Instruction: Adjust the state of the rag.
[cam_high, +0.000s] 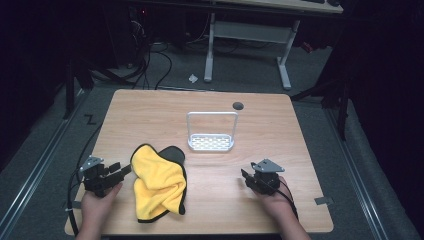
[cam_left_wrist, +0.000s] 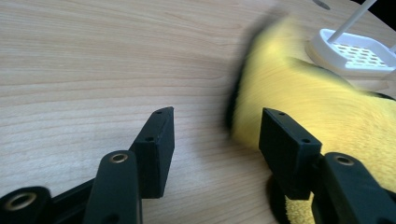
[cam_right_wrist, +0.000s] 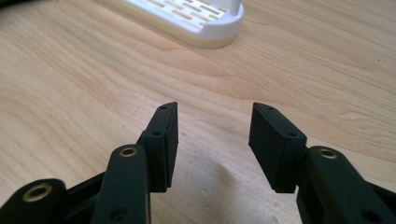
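High view: yellow cloth (cam_high: 159, 182) lies crumpled on the counter (cam_high: 280, 130), just right of the left gripper (cam_high: 120, 170); white rack (cam_high: 211, 142) sits beyond, right gripper (cam_high: 246, 176) well apart from the cloth.

Left gripper view: fingers (cam_left_wrist: 156, 149) spread wide, nothing held; cloth edge touches or nearly touches the right-hand finger.

Right gripper view: fingers (cam_right_wrist: 161, 144) wide apart, empty, rack ahead.

Judgement: approach step; next, shift left fingers onto the cloth edge & close.
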